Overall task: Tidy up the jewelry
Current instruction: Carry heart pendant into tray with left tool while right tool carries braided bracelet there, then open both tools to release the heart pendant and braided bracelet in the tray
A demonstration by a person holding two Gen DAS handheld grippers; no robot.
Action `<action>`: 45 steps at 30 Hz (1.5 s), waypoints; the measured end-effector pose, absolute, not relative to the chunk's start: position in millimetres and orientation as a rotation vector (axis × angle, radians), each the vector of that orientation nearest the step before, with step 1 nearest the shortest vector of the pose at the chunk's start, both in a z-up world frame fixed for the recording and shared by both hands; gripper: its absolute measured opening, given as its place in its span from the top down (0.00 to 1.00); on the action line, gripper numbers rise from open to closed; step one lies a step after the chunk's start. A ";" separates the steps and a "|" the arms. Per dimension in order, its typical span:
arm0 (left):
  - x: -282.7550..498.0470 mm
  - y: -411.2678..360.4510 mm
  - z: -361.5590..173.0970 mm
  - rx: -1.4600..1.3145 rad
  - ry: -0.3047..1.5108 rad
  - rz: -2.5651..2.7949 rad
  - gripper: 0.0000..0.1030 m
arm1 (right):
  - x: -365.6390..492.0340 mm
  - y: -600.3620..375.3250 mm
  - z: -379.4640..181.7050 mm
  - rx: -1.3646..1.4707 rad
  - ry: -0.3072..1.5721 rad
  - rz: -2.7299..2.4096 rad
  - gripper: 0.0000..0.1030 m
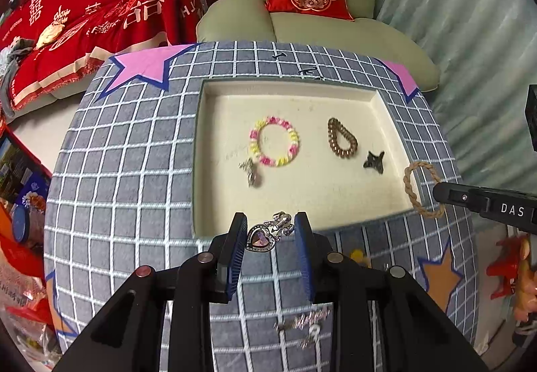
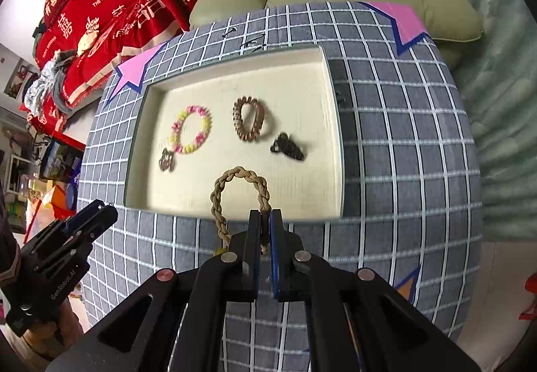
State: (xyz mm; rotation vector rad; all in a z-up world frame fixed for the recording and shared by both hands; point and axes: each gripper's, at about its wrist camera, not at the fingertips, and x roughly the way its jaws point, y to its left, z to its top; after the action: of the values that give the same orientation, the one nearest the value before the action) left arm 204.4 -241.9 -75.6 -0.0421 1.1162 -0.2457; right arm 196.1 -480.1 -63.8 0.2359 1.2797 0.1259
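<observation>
A cream tray (image 1: 214, 150) sits sunk in a grey checked cloth. In it lie a pink-yellow bead bracelet (image 1: 274, 145), a brown coil band (image 1: 341, 138), a dark clip (image 1: 374, 163) and a silver charm (image 1: 250, 172). My left gripper (image 1: 271, 234) is open around a heart pendant (image 1: 262, 238) at the tray's near edge. My right gripper (image 2: 265, 227) is shut on a braided rope bracelet (image 2: 235, 194), held over the tray's near edge; it also shows in the left wrist view (image 1: 419, 190).
A silver hair piece (image 1: 307, 325) lies on the cloth (image 1: 117, 170) near me. A yellow item (image 1: 359, 256) sits by my left gripper. A green armchair (image 1: 302, 29) with a red cushion stands behind the table, red bedding (image 1: 84, 2) to the left.
</observation>
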 end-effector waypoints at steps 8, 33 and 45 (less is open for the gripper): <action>243.9 -267.8 -90.6 -0.040 1.123 -0.235 0.62 | 236.5 -489.1 -72.5 0.261 1.270 0.132 0.95; 284.3 -315.7 -144.8 0.070 1.171 -0.184 0.62 | 299.0 -502.2 -131.7 0.287 1.323 0.116 0.95; 284.3 -323.2 -147.5 0.130 1.163 -0.177 0.62 | 305.1 -499.8 -147.7 0.286 1.371 0.126 0.94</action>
State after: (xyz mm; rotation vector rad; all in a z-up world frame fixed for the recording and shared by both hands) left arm 284.3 -323.2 -147.5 0.1298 1.1633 -0.1768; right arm 305.1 -499.8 -147.7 0.2862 1.3712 0.1258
